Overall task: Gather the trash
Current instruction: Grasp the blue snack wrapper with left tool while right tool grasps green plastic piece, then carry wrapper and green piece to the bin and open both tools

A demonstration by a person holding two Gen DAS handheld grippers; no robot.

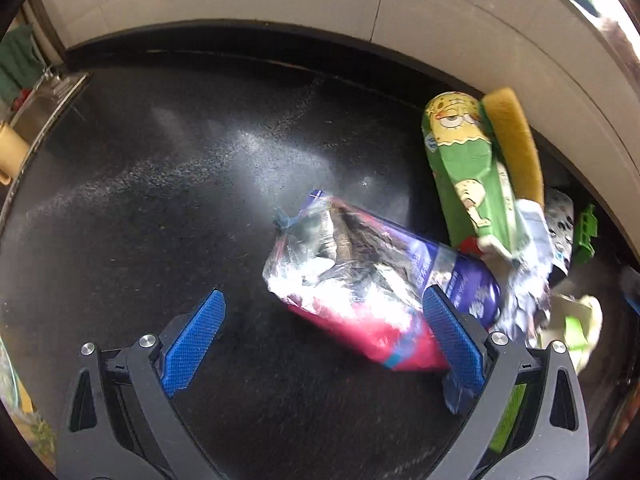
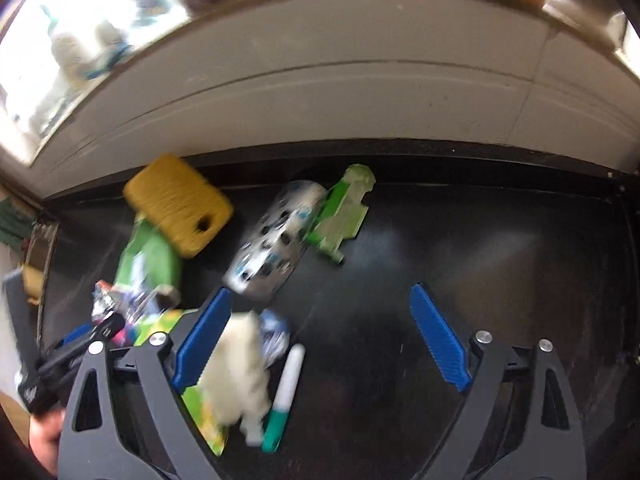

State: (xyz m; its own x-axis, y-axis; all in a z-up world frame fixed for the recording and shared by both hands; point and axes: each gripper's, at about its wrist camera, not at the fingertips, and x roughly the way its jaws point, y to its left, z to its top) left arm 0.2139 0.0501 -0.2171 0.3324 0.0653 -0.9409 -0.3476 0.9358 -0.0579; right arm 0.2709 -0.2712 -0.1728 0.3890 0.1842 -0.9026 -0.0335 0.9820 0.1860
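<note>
- Blue ribbed pads line both tools: the left gripper (image 1: 320, 340) stands wide and empty above the black speckled counter (image 1: 160, 200), and the right gripper (image 2: 320, 340) is also wide with nothing pinched.
- Nearest the left tool, at lower centre of its view, lies a crinkly clear-and-red plastic bag (image 1: 360, 280); its right pad (image 1: 448, 332) hangs just above the bag's purple end.
- Nearest the right tool, at lower left of its view, sit a soft white crumpled wad (image 2: 240, 372) and a white marker with a teal cap (image 2: 284, 388).
- Best approach, I'd judge: drop the left tool straight over the bag's middle and close slowly, since thin film slips and collapses.
- Farther back stand a green cartoon carton (image 1: 468, 168), a yellow sponge (image 2: 180, 204), a spotted foil wrapper (image 2: 272, 248) and a green plastic piece (image 2: 344, 212), against the pale wall (image 2: 320, 92).
</note>
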